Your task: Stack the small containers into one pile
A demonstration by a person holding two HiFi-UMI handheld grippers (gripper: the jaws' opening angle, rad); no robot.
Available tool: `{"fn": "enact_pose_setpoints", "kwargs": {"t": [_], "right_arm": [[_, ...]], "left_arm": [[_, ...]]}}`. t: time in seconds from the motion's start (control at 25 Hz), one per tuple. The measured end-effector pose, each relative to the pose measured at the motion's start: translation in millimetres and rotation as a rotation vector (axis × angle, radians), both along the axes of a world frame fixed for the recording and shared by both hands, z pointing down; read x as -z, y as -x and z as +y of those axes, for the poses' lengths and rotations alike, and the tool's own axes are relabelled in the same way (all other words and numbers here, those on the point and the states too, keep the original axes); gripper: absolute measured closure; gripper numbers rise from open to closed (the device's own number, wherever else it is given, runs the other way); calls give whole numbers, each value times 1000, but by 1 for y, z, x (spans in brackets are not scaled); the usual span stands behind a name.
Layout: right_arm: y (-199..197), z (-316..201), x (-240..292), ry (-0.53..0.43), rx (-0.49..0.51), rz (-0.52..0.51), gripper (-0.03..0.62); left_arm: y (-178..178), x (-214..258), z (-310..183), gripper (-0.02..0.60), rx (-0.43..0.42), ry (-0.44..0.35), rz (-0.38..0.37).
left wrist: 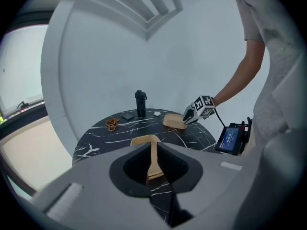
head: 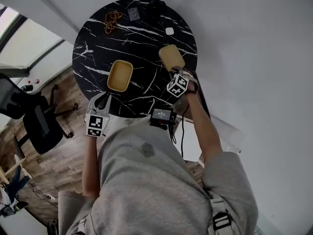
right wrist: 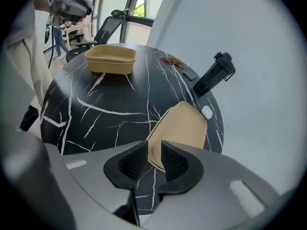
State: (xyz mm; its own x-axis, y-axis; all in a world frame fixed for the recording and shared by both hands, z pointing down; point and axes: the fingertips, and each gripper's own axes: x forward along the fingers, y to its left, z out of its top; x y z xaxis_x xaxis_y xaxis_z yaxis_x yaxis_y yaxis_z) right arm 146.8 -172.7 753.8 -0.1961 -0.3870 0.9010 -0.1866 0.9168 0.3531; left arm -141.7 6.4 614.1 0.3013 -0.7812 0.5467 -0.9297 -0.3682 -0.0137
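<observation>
While both tan containers lie well apart on the round black table [head: 142, 38], the left claw [left wrist: 153, 150] hangs over the near left edge. Its jaws are a narrow slit apart and empty, in line with the left container [head: 120, 76] just inside that edge. The right claw [right wrist: 154, 147] has its jaws parted astride the near corner of the right container [head: 171, 57], by the right edge. A black bottle [left wrist: 140, 103] stands at the far edge.
</observation>
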Motion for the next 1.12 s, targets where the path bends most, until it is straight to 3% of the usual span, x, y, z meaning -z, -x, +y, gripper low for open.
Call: {"fn": "enact_pose_setpoints", "kwargs": {"t": [0.32,0.44,0.6,0.76,0.88,1.0,1.12], "right_arm": [[-4,-5,-9,24,-54,31,533],[1,-6,1,25,-79,-13,546],[19,1,35,60,-169,-168,549],[39,17,83,120,-290,-413,551],[58,42,125,153,-291,-555,551],[77,77,166,162,-232,-635,553],[92,101,202,146,-211,-726,553]], "left_arm": [[-4,2,-7,543,6,-12,26],[-11,6,-13,543,-19,-23,30],[-14,17,-26,543,-37,-69,38],[-29,29,-40,537,-85,-112,51],[-47,39,-49,518,-138,-139,77],[-68,51,-55,500,-193,-164,168],[-82,68,-59,482,-217,-201,335]]}}
